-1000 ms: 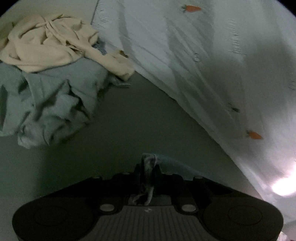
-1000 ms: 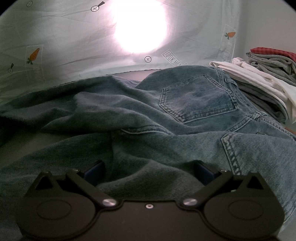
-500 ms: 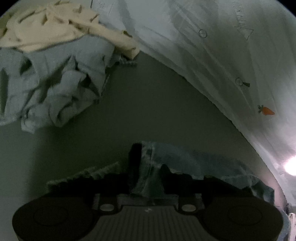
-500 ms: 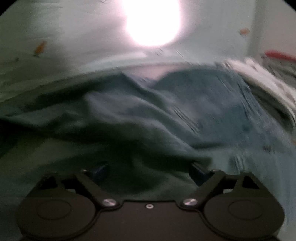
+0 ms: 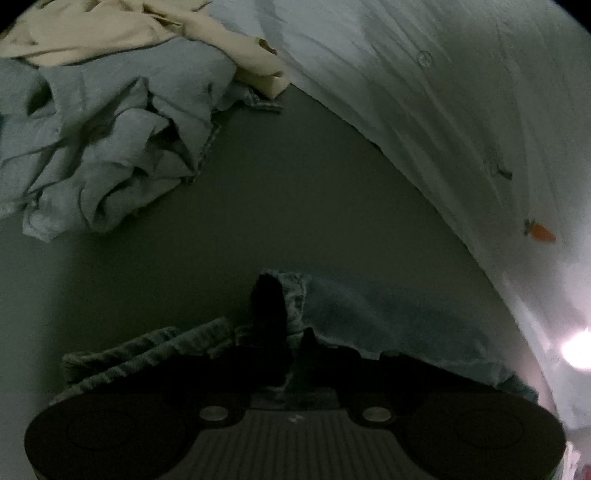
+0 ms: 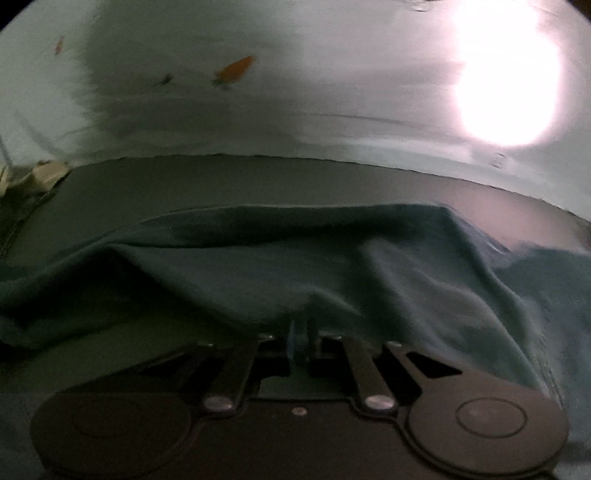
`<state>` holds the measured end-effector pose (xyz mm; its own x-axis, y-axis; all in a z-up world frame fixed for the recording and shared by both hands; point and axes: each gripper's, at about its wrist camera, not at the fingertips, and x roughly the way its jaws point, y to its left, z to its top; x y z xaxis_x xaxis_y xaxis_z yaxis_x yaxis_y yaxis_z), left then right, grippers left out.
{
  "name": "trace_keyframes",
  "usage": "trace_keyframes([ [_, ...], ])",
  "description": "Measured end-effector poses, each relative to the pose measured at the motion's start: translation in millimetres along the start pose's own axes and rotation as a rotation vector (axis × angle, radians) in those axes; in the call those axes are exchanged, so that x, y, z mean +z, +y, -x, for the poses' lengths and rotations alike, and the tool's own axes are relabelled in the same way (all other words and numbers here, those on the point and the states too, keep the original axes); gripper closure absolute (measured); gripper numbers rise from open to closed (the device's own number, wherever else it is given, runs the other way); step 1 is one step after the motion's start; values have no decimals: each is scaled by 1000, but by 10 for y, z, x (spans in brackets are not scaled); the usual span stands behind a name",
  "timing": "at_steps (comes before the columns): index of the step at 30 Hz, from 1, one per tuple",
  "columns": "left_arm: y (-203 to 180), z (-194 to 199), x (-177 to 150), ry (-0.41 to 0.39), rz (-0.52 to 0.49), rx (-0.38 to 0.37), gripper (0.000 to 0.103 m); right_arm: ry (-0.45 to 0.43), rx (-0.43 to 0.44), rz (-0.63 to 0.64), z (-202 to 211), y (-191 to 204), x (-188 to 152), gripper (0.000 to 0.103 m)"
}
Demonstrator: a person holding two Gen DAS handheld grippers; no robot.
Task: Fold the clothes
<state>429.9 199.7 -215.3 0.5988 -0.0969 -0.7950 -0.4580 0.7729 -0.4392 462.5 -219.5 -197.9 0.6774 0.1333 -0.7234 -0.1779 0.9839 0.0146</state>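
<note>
Here, in the left wrist view: left tool (image 5: 291,332) clenched on a frayed hem of the blue jeans (image 5: 373,325), pinched between the two dark fingers at 6 o'clock; jaws just closing in, denim between them. Jeans spread from the tool toward 4 o'clock, lying on the grey desk (image 5: 295,206); a ribbed, frayed edge trailing off toward 8 o'clock. Up at 10 o'clock, a crumpled pale blue garment (image 5: 110,147), well apart from the tool, with a cream garment (image 5: 122,33) heaped on it at 11 o'clock. From 12 round to 3 o'clock, a pale sheet (image 5: 443,92) printed with small carrots, hanging along the desk's far edge. Glare from a lamp (image 5: 578,349) at 4 o'clock.

Then, in the right wrist view: right tool (image 6: 301,334) clenched on a fold of the jeans (image 6: 295,258) at 6 o'clock, jaws just drawn together from wide, cloth caught between the pads. Denim lifted into a ridge at the grasp and draped outward to 9 o'clock and 3 o'clock, blurred on the 3 o'clock side. Bare desk (image 6: 258,181) beyond it at centre, then the carrot sheet (image 6: 258,110) from 10 to 2 o'clock. Strong lamp glare (image 6: 506,77) at 2 o'clock. A scrap of the cream garment (image 6: 44,173) at 9 o'clock.
</note>
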Motion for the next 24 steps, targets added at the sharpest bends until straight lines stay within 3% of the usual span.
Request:
trace_keyframes([
  [13, -187, -103, 265, -44, 45, 42, 95, 21, 90, 4, -416, 142, 425, 98],
  [24, -343, -369, 537, -68, 91, 66, 95, 90, 170, 59, -834, 408, 645, 98],
])
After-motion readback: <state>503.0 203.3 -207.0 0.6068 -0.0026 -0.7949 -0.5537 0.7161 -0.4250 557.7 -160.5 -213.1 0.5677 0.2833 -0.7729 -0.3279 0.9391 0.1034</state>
